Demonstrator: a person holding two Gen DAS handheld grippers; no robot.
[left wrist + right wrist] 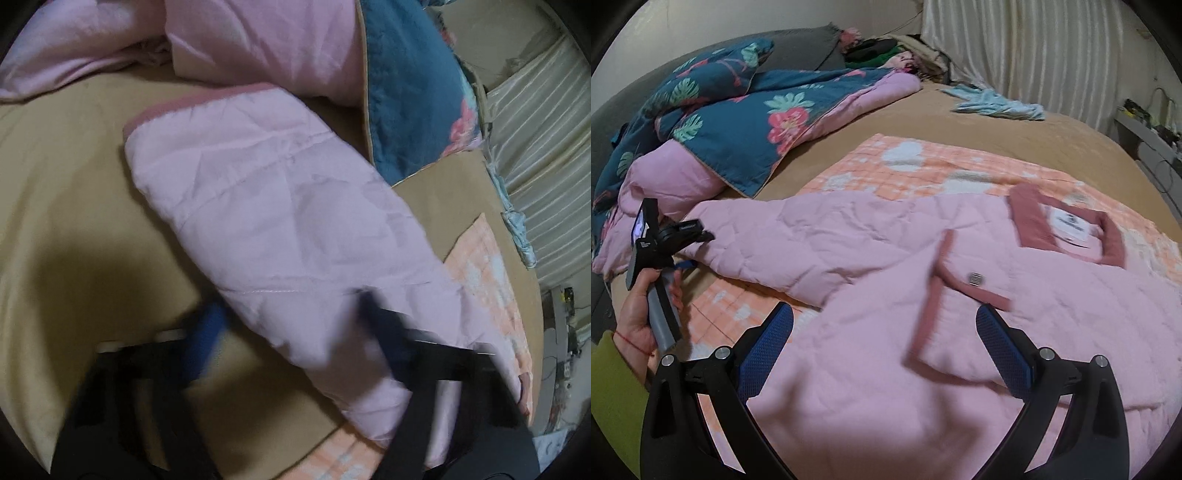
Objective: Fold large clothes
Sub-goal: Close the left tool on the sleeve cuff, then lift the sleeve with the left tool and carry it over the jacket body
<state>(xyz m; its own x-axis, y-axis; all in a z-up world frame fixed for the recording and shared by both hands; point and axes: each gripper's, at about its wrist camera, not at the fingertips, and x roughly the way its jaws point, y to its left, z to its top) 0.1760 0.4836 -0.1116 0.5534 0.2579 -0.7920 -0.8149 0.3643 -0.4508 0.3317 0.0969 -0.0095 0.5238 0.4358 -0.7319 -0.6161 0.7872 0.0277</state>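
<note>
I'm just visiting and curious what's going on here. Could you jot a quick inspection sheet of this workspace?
Surface: bed with tan sheet; peach checked blanket spread on it.
Job's things: pink quilted jacket lies on the blanket, sleeve stretched out sideways.
Clutter: teal floral duvet bunched at the far side; light blue cloth; dark clothes heap.
Grippers: left gripper straddles the sleeve, blurred, grip unclear; right gripper open over the jacket body.
Cables: wires near the grey shelf.
Surroundings: pale curtain; a hand with a green sleeve holds the left tool.
</note>
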